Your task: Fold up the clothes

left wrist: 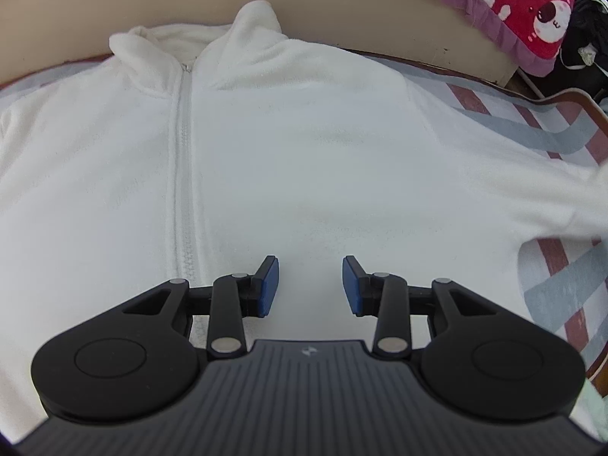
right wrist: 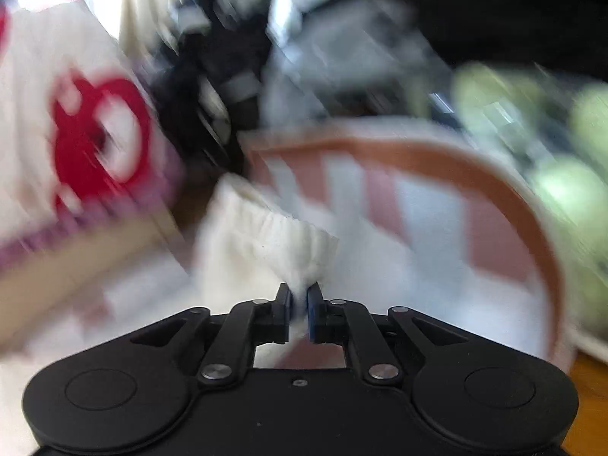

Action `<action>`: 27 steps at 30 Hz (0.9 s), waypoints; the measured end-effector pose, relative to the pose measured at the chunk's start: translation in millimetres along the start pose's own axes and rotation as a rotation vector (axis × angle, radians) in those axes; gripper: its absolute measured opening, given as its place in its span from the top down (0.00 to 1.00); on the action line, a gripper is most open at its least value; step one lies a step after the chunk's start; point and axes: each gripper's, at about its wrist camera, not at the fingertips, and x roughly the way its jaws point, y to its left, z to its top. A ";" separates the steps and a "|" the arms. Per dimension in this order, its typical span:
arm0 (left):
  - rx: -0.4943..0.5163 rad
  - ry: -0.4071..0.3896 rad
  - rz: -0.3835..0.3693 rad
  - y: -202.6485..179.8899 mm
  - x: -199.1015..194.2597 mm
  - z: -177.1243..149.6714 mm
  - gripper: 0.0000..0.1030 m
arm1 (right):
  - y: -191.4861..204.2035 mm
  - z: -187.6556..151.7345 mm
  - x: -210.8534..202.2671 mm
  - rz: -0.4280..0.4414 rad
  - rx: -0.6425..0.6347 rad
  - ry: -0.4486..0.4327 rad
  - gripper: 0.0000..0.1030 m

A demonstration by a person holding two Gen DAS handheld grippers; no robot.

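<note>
A white fleece zip jacket (left wrist: 266,144) lies face up and spread flat, collar at the top of the left wrist view, zipper running down left of centre. My left gripper (left wrist: 310,285) hovers over the jacket's lower chest, open, with nothing between its blue pads. The jacket's sleeve (left wrist: 551,205) stretches off to the right edge and looks blurred. In the blurred right wrist view my right gripper (right wrist: 300,296) is shut on the ribbed white sleeve cuff (right wrist: 288,239), which bunches up from between the pads.
The jacket rests on a striped red, grey and white cover (left wrist: 562,140) with a brown wooden edge (right wrist: 494,178). A pillow with a red bear print (left wrist: 539,11) lies at the back right. Dark clutter (right wrist: 212,87) and pale green shapes (right wrist: 551,152) lie beyond the edge.
</note>
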 end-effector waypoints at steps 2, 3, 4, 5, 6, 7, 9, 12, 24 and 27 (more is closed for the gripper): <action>0.006 0.014 -0.003 -2.0 1.5 -1.7 0.65 | -11.1 -18.1 16.1 -0.105 -0.025 0.127 0.74; 0.020 0.018 0.002 -4.0 1.3 -2.2 0.65 | -15.5 -22.0 17.8 -0.116 -0.016 0.151 0.72; 0.032 0.019 0.007 -5.3 0.8 -2.2 0.65 | -17.7 -22.2 14.6 -0.104 0.002 0.147 0.72; 0.042 0.016 0.012 -5.9 -0.1 -1.7 0.65 | -19.9 -22.5 11.5 -0.092 0.019 0.143 0.70; 0.043 0.013 0.014 -5.5 -1.0 -1.1 0.63 | -17.9 -20.2 6.9 -0.082 0.013 0.124 0.66; 0.034 0.008 0.011 -3.9 -1.7 -0.4 0.60 | -11.4 -15.4 0.7 -0.073 -0.020 0.088 0.66; 0.017 0.002 0.006 -0.6 -2.8 0.6 0.60 | 3.2 -3.6 -8.2 -0.036 -0.110 0.004 0.50; 0.004 0.005 0.009 5.0 -2.5 1.2 0.60 | 24.6 15.3 3.1 0.085 -0.222 -0.023 0.33; -0.147 -0.081 0.074 71.0 -29.0 25.2 0.60 | 148.4 -0.8 108.3 0.449 -0.830 0.189 0.10; -0.222 -0.099 0.112 100.3 -34.3 26.0 0.60 | 150.6 7.2 129.5 0.460 -0.722 0.260 0.05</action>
